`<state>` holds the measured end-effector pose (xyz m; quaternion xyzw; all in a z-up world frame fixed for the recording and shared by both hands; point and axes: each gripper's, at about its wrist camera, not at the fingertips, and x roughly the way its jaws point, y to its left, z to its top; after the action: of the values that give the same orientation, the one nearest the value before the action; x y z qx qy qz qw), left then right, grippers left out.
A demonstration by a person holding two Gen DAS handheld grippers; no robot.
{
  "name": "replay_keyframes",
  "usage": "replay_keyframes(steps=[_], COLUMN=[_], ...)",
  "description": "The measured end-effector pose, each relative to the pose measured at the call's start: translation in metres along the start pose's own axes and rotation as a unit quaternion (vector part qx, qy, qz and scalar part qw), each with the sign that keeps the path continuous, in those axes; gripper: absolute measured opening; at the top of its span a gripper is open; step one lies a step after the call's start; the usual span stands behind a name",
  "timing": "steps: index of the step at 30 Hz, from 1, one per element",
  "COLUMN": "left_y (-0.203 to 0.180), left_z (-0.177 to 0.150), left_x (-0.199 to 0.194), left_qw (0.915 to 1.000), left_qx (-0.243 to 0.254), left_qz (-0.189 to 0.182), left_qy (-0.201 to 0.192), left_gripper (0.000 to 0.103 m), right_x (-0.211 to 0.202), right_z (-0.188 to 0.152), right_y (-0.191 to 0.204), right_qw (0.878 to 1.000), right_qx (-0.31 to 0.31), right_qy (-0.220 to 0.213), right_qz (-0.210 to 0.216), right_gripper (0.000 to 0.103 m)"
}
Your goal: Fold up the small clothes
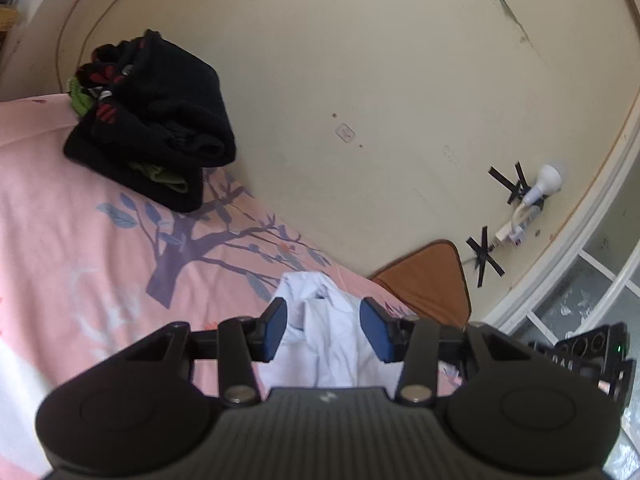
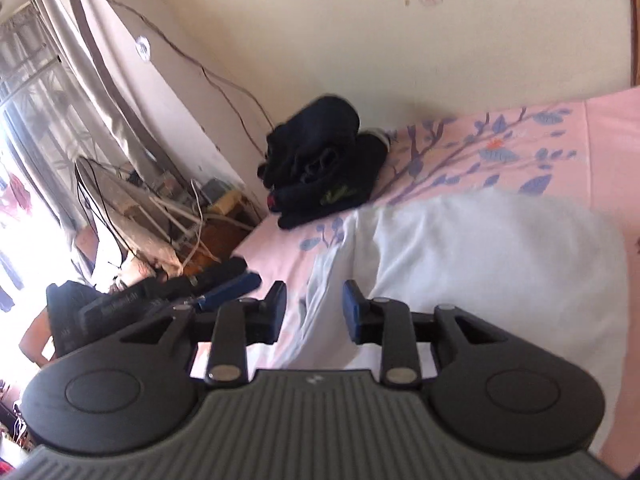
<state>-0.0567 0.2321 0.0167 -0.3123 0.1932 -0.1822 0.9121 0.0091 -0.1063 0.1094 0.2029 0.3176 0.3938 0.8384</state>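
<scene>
A white garment lies spread on the pink tree-print bed sheet; its left edge is bunched into a narrow ridge. My right gripper hovers over that ridge, jaws apart, pads not pressing it. In the left wrist view a crumpled end of the white garment shows between the blue pads of my left gripper, which stands open over it. The left gripper also shows from the side at the bed's edge. A pile of folded dark clothes sits by the wall.
The bed runs along a cream wall. A brown board stands at the bed's corner, and a white bulb is taped to the wall. Beyond the bed's left edge are a cluttered stand with cables and curtains.
</scene>
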Motion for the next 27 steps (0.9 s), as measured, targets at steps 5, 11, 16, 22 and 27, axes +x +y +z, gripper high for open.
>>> replay_keyframes(steps=[5, 11, 16, 22, 27], left_y=[-0.011, 0.002, -0.003, -0.002, -0.002], left_z=[-0.015, -0.019, 0.0, -0.008, -0.024], left_x=[0.037, 0.054, 0.027, 0.061, 0.083], left_qw=[0.9991, 0.9952, 0.9989, 0.9947, 0.9902], left_qx=[0.022, 0.008, 0.013, 0.004, -0.001], left_qz=[0.005, 0.031, 0.034, 0.034, 0.035], left_qy=[0.037, 0.093, 0.031, 0.097, 0.135], left_gripper=[0.036, 0.018, 0.078, 0.094, 0.095], right_x=[0.017, 0.018, -0.032, -0.049, -0.043], right_z=[0.015, 0.001, -0.008, -0.032, -0.046], right_y=[-0.02, -0.086, -0.073, -0.084, -0.085], right_qw=[0.994, 0.986, 0.987, 0.986, 0.988], right_qx=[-0.034, 0.06, 0.039, 0.083, 0.091], right_qy=[-0.005, 0.009, -0.049, -0.052, -0.03], right_qz=[-0.099, -0.154, -0.149, -0.136, -0.123], right_gripper=[0.038, 0.033, 0.052, 0.073, 0.073])
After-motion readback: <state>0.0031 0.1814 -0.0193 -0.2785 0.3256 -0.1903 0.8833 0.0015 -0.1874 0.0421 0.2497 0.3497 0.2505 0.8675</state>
